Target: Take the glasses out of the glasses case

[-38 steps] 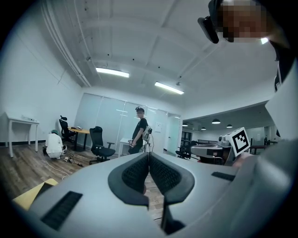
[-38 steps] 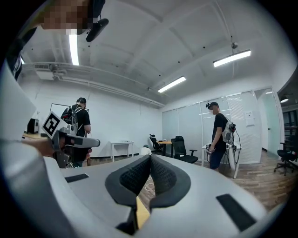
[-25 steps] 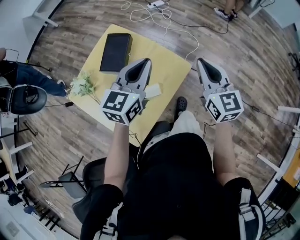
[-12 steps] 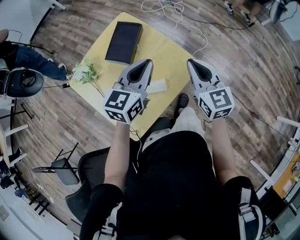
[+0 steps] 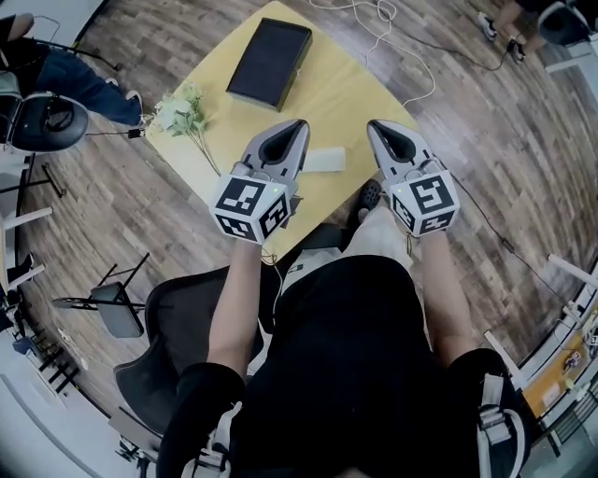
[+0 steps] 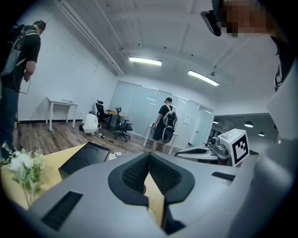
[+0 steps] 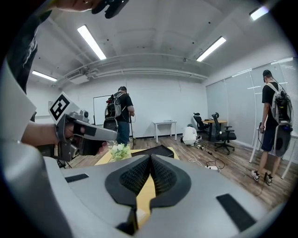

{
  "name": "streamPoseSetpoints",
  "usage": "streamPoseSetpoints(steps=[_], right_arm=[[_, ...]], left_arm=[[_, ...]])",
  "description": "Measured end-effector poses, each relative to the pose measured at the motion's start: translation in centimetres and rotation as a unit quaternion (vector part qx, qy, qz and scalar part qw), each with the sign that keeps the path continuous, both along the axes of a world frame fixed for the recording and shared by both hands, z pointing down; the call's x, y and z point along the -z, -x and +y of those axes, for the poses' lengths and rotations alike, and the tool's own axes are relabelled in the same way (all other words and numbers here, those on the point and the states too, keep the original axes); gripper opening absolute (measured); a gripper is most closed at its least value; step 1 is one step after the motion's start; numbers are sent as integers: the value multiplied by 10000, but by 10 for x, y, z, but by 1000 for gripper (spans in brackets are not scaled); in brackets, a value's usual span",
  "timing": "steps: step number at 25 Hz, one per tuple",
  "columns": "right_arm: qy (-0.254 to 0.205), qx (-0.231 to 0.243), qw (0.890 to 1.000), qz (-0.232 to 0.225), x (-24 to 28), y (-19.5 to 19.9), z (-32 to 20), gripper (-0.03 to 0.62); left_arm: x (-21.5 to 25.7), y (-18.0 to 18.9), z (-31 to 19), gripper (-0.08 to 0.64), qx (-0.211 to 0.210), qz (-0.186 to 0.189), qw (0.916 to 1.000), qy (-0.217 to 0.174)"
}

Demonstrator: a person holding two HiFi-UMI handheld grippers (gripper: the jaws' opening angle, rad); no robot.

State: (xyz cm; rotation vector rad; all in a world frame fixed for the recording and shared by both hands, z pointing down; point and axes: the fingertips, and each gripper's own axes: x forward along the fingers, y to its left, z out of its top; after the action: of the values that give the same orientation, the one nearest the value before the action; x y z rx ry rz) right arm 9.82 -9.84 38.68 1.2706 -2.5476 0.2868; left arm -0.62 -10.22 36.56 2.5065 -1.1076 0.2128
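Observation:
A closed black glasses case (image 5: 271, 63) lies at the far side of the yellow table (image 5: 234, 140); no glasses are visible. My left gripper (image 5: 295, 127) hovers over the table's near part, jaws shut and empty. My right gripper (image 5: 376, 129) is at the table's near right edge, also shut on nothing. In the left gripper view the case (image 6: 86, 159) lies ahead to the left beyond the shut left gripper (image 6: 149, 155), with the right gripper (image 6: 219, 149) alongside. In the right gripper view the case (image 7: 156, 150) lies straight ahead past the right gripper (image 7: 150, 158).
A sprig of white flowers (image 5: 182, 112) lies on the table's left edge. A small white flat object (image 5: 322, 161) rests between the grippers. Cables (image 5: 392, 28) trail on the wooden floor behind the table. An office chair (image 5: 47, 121) and standing people (image 6: 165, 123) are around.
Both grippers have sunk and drawn closer to the table. The right gripper has shifted left toward the table's edge. Both stayed shut.

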Motion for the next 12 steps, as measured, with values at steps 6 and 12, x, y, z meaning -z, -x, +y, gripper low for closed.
streamPoseSetpoints(steps=[6, 12], right_arm=[[118, 244, 9995, 132, -17, 17, 4, 18], [318, 609, 9965, 478, -52, 34, 11, 38]], left_arm=[[-13, 12, 12, 23, 141, -23, 9998, 160], [-37, 18, 20, 23, 204, -67, 9991, 358]])
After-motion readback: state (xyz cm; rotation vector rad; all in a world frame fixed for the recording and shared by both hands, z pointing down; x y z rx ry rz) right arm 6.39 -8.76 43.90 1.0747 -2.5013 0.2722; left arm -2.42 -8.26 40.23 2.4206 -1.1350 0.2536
